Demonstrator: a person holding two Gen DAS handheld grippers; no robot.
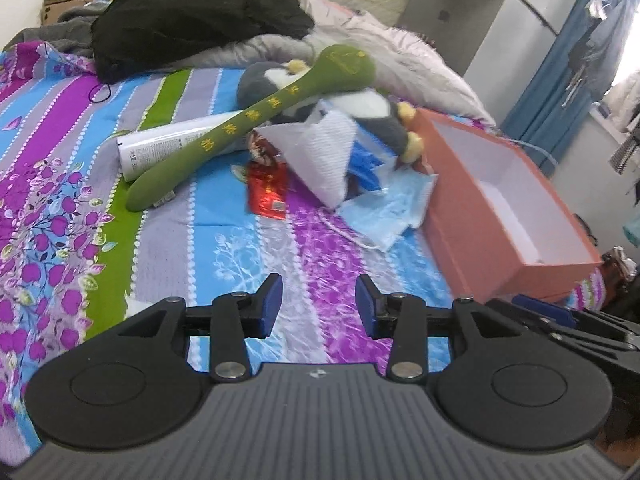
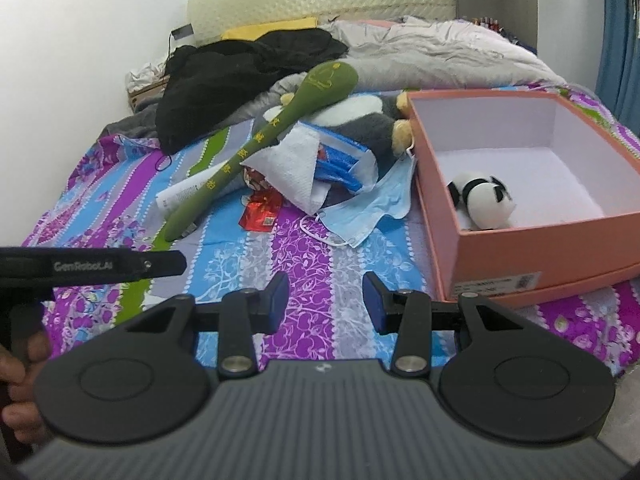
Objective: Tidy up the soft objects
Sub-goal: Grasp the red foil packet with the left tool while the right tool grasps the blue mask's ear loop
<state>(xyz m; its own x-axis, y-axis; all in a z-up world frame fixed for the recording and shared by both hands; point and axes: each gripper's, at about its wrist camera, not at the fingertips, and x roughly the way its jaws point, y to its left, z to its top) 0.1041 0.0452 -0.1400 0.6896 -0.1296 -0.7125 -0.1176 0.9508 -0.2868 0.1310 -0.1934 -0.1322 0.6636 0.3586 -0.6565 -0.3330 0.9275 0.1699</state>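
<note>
A long green plush spoon [image 1: 248,128] [image 2: 256,148] lies slanted across a pile on the striped bedsheet. Under it rests a grey-and-white plush penguin [image 1: 360,112] [image 2: 360,120], beside a white tissue [image 1: 324,156] [image 2: 288,168] and a blue face mask [image 1: 384,212] [image 2: 372,204]. An orange box [image 1: 492,248] [image 2: 532,256] stands to the right, with a small panda plush [image 2: 480,200] inside. My left gripper [image 1: 318,304] hovers open over bare sheet, short of the pile. My right gripper [image 2: 325,302] is open too, empty, near the box's front corner.
A white tube [image 1: 160,148] [image 2: 180,196] and a red foil packet [image 1: 268,192] [image 2: 260,212] lie in the pile. Black clothing [image 1: 192,16] [image 2: 240,80] and a grey quilt [image 2: 420,56] fill the bed's far end. A hand [image 2: 20,380] holds the left gripper's black handle [image 2: 92,266].
</note>
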